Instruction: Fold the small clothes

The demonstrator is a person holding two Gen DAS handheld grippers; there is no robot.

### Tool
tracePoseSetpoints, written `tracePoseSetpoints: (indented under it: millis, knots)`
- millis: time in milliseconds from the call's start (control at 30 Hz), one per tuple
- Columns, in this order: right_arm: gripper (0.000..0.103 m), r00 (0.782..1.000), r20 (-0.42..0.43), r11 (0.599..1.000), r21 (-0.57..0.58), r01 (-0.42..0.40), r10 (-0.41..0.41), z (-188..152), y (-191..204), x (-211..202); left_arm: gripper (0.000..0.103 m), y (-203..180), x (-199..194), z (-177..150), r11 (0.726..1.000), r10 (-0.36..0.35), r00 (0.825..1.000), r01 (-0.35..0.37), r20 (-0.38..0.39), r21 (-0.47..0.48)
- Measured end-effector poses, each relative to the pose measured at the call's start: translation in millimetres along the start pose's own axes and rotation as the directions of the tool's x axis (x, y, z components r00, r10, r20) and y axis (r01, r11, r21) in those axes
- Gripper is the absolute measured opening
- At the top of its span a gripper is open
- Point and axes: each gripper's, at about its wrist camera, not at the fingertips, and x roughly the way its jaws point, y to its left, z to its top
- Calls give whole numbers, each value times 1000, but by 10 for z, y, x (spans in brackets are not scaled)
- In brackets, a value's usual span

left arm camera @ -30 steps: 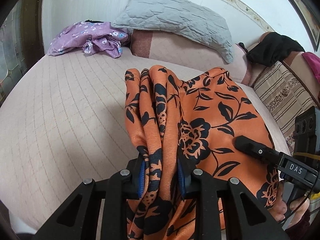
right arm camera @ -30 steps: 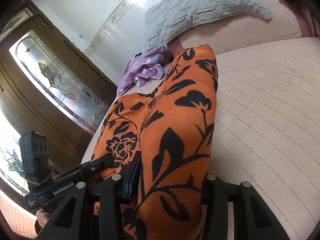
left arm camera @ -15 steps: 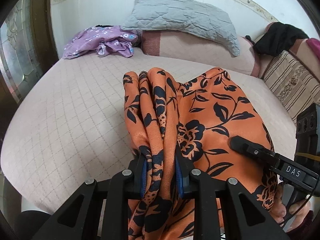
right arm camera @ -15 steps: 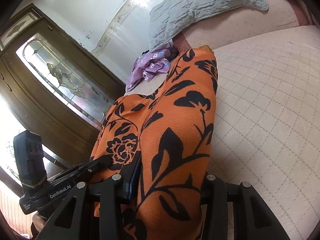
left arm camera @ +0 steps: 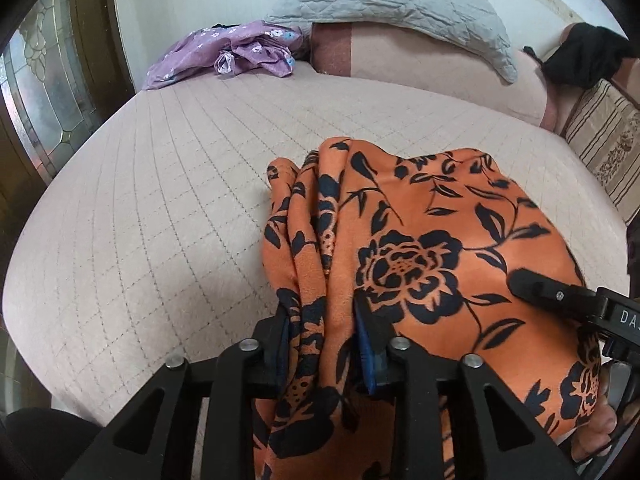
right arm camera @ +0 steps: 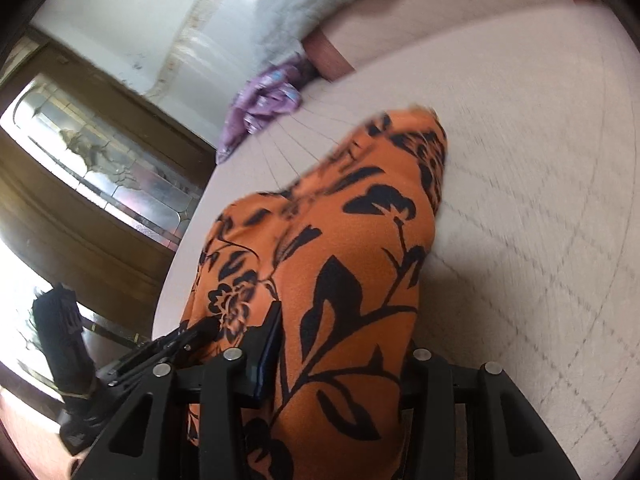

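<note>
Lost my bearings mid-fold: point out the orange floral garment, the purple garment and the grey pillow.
orange floral garment (left arm camera: 420,248), left wrist view, on its big black flower.
purple garment (left arm camera: 240,50), left wrist view, middle of the heap.
grey pillow (left arm camera: 392,4), left wrist view, quilted top face.

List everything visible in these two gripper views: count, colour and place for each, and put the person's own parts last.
Orange cloth with black floral print: one, bunched, on the bed's near part, gripped at two points.
Purple floral garment: one, crumpled, far left corner of the bed.
Grey quilted pillow: one, on the bolster at the head of the bed.
Pinkish-beige bolster: one, along the head.
Black cloth: one, far right.
Striped beige cushion: one, right edge.
Beige quilted bed cover: one, under everything.
Stained-glass wooden door: one, left of the bed.
Left gripper: black, shut on the cloth.
Right gripper: black, shut on the cloth.
</note>
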Motion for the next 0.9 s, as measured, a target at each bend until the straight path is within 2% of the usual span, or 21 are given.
tracePoseSetpoints:
  millis: [67, 133, 233, 400, 500, 633, 767, 900]
  knots:
    - [58, 1000, -19, 999, 30, 19, -18, -9, -57, 32, 41, 27, 19, -3, 1000, -4, 1000, 4, 1, 12]
    - [59, 1000, -16, 998, 60, 14, -13, -29, -88, 32, 57, 66, 28, -10, 1000, 8, 1000, -8, 9, 12]
    - [60, 1000, 4, 996, 85, 16, -16, -97, -96, -11, 65, 165, 42, -24, 1000, -10, 1000, 10, 4, -15]
    - [63, 997, 45, 991, 114, 65, -70, -289, -78, -181, 70, 254, 17, -69, 998, -45, 999, 45, -11, -46]
    - [65, 991, 60, 987, 118, 110, -118, -424, -33, -307, 71, 276, -47, -126, 999, -39, 999, 39, -3, -30]
    - [65, 990, 58, 980, 162, 117, -128, -657, -82, -457, 74, 295, -77, -229, 999, -24, 1000, 24, 5, -29]
    - [65, 980, 69, 977, 115, 180, -189, -801, -7, -504, 81, 281, -30, -306, 1000, 12, 1000, -11, 28, -9]
    - [66, 973, 71, 973, 95, 212, -219, -806, 36, -527, 82, 300, -42, -253, 1000, 16, 1000, -16, -12, -23]
